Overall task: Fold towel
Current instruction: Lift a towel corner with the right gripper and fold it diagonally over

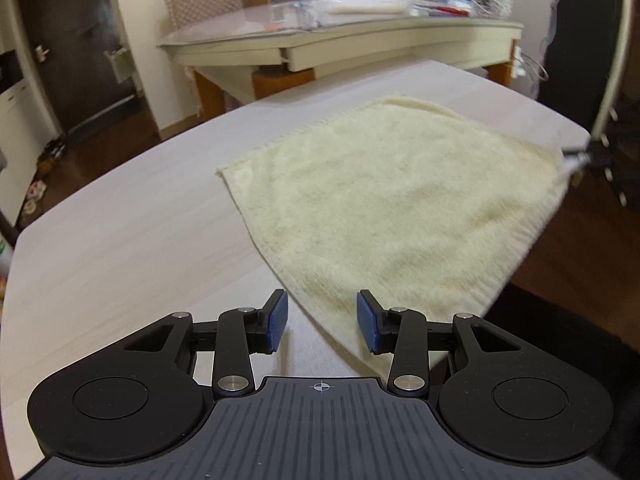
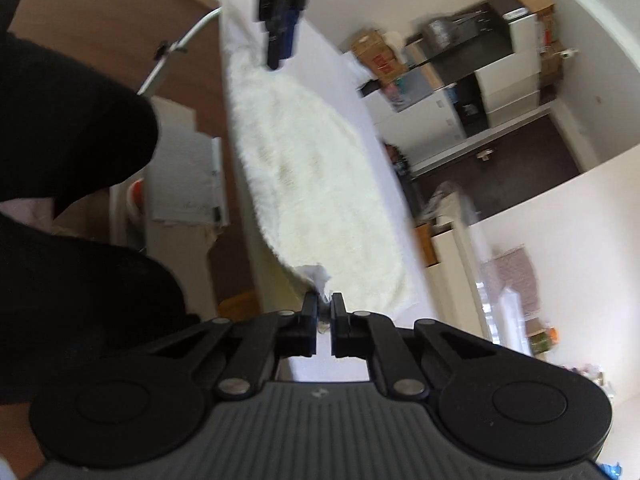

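A cream, fluffy terry towel [image 1: 384, 200] lies flat and unfolded at the pale wooden table's [image 1: 120, 240] near edge. My right claw [image 2: 324, 306] pinches one corner; my left claw [image 1: 322, 320] gapes wide over another. Folding hasn't started.

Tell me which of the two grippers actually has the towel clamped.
The right gripper: its fingers are shut on a corner of the cream towel. The left gripper is open, its blue pads apart at the towel's near corner.
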Demonstrator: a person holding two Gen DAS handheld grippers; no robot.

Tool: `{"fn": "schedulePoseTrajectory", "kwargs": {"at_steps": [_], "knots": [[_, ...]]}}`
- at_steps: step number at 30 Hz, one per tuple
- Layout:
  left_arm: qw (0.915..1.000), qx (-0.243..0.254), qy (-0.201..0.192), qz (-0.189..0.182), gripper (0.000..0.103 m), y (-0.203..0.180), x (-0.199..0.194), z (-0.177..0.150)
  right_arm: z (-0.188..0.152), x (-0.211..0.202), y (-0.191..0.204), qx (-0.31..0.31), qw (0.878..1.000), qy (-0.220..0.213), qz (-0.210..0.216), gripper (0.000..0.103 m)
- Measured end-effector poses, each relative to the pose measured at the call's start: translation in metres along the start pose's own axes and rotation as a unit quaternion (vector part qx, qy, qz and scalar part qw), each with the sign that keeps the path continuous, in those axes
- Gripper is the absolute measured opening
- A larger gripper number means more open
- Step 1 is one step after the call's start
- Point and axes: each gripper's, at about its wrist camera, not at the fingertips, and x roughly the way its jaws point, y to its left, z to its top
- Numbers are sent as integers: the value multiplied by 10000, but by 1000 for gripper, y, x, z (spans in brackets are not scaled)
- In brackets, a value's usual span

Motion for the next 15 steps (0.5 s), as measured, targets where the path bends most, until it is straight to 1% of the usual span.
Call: {"fn": "schedulePoseTrajectory", "kwargs": {"at_steps": [4, 7, 9, 13, 15], "knots": [[9988, 455, 83, -157, 42, -11, -5, -7, 7, -2, -11, -5, 9998, -80, -154, 7], [9978, 630, 155, -158, 42, -14, -7, -11, 14, 1, -18, -102, 9995, -137, -264, 7], [9976, 656, 165, -142, 42, -14, -8, -13, 19, 4, -26, -172, 9989, -200, -380, 7], [9978, 633, 163, -143, 45, -12, -8, -14, 28, 12, -39, -331, 9979, -287, -482, 7], [9982, 563, 164, -161, 46, -10, -7, -15, 36, 21, -48, -561, 9962, -396, -538, 7]]}}
